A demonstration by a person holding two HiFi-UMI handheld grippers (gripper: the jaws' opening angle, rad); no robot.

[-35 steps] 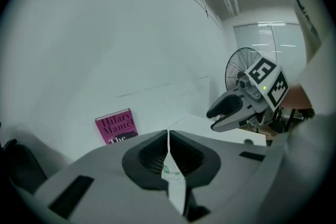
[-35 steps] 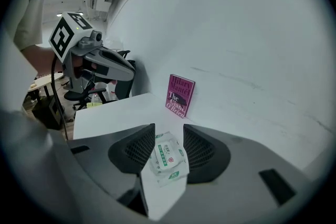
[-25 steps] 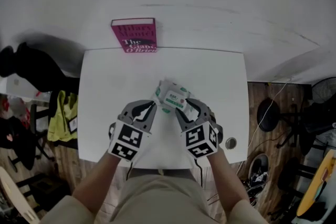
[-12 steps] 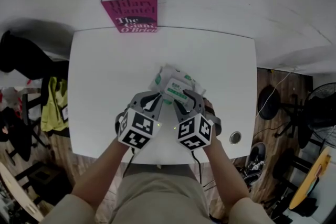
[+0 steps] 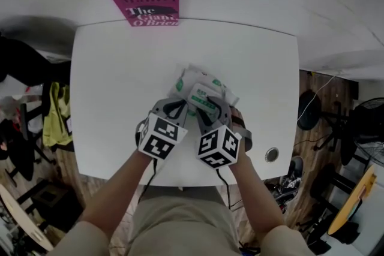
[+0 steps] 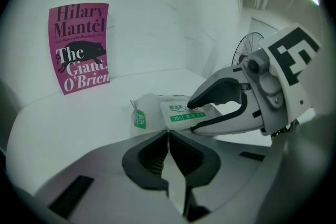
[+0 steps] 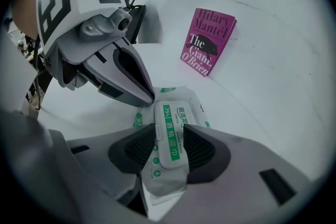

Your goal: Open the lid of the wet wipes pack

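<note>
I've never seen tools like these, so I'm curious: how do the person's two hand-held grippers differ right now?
The left gripper has its jaws pressed together with nothing between them. The right gripper has its jaws closed on the wet wipes pack, one on either side of the lid. The left gripper only points at the pack's left side, while the right gripper reaches over its near end. Both are grey, carry marker cubes and point across the white table.

The wet wipes pack (image 5: 198,82) is a soft white pouch with green marks, crinkled at its ends; it lies face up near the middle of the white counter (image 5: 114,87); its lid (image 7: 170,134), a white rounded rectangle with a green printed band, sits closed on top; the right tool (image 7: 170,141) clasps the pack's sides beside the lid.
</note>
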